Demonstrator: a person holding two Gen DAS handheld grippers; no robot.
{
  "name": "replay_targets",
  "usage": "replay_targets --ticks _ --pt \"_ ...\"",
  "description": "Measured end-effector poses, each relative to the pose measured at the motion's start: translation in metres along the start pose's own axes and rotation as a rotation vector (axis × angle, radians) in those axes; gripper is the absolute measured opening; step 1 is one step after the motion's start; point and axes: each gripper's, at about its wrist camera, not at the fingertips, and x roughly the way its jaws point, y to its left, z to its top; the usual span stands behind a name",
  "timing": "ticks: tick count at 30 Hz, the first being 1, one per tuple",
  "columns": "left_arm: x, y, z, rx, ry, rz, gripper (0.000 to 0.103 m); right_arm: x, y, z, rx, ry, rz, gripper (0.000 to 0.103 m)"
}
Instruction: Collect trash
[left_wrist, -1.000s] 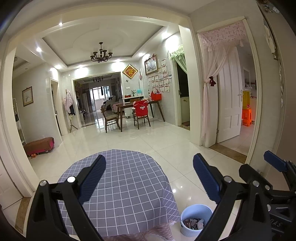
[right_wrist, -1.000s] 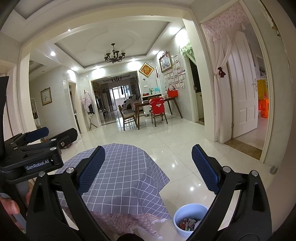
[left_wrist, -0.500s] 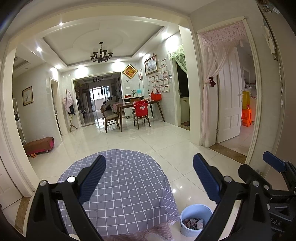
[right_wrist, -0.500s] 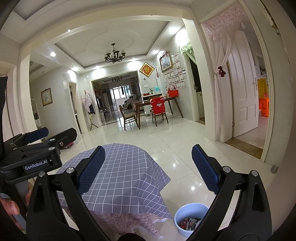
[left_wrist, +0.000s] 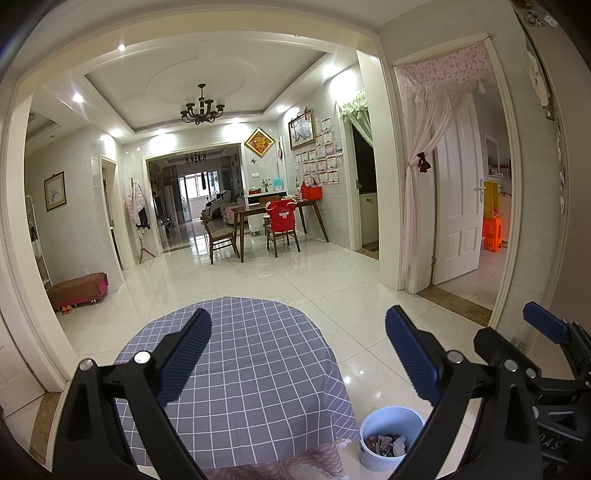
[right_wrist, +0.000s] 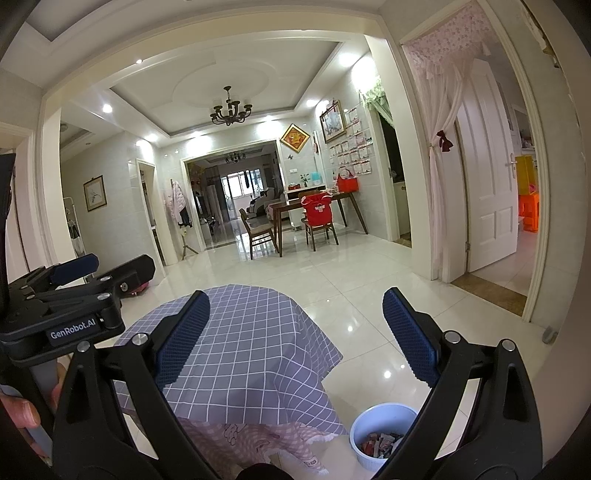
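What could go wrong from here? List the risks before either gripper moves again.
1. The bin stands on the floor close beside the draped checked tablecloth; a gripper reaching down might snag the cloth's hanging edge.
2. The bin already holds wrappers, so knocking it could spill them over the glossy tiles.
3. The left gripper and right gripper, both open and empty, hang side by side and could collide.

Checked-cloth table (left_wrist: 258, 369), bin (left_wrist: 391, 435) on floor (left_wrist: 314, 280)

Bright ceiling spotlights, floor glare, fisheye-warped edges
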Motion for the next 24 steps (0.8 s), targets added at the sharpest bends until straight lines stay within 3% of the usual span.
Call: replay_targets --ticks 24 --pt "-0.001 -0.002 -0.004 0.001 0.001 -0.001 0.093 0.008 0.019 -0.002 -0.002 0.005 0.012 0.093"
